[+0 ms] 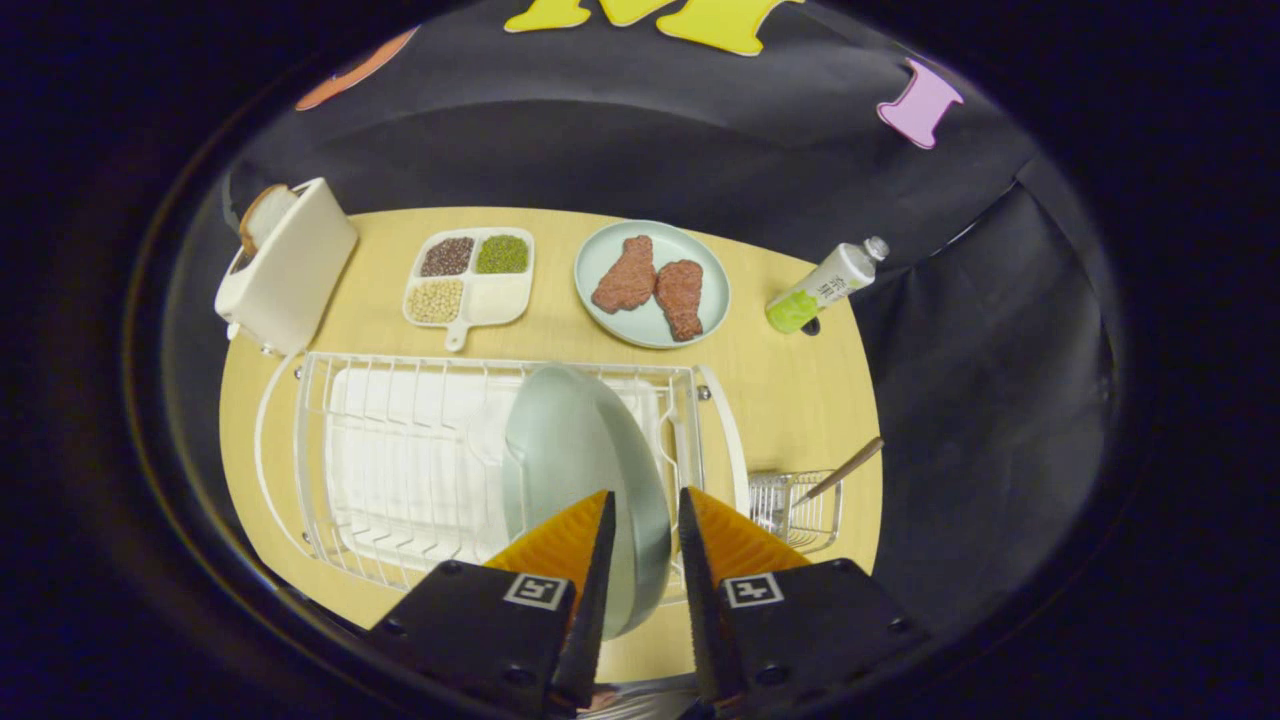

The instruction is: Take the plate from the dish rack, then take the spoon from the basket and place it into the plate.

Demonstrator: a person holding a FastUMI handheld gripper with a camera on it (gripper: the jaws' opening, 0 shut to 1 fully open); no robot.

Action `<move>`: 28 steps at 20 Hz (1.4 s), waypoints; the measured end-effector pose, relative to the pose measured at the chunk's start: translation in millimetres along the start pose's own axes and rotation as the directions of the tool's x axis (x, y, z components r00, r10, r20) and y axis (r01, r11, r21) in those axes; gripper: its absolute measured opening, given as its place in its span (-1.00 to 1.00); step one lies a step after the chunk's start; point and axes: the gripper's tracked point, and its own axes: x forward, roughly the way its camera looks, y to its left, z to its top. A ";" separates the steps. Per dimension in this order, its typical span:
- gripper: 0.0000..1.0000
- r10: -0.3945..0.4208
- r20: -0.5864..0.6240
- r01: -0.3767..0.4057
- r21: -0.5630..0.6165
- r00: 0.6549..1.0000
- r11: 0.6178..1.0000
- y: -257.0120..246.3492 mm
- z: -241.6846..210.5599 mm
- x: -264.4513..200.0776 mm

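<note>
A pale green plate stands on edge in the white wire dish rack, toward its right end. My gripper is open and straddles the plate's near rim, one finger on each side. A thin gap shows between the rim and the right finger. A small wire basket hangs off the rack's right end, just beyond the right finger. In it stands a spoon whose wooden handle leans up and to the right.
Beyond the rack on the wooden table lie a light plate with two pieces of meat, a divided tray of beans, a white toaster with bread and a tipped bottle.
</note>
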 end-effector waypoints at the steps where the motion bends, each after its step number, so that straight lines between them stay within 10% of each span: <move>1: -0.35 -0.009 0.012 0.009 -0.014 1.000 1.000 0.7 -0.7 1.7; 13: -0.65 -0.202 0.229 0.186 0.088 0.952 0.979 -15.8 -8.5 -73.3; 19: -0.65 0.055 0.326 -0.106 0.142 0.944 0.984 -17.3 -67.7 -107.5; 28: -0.66 0.362 0.465 -0.472 0.143 0.808 0.870 -18.0 -193.4 -89.3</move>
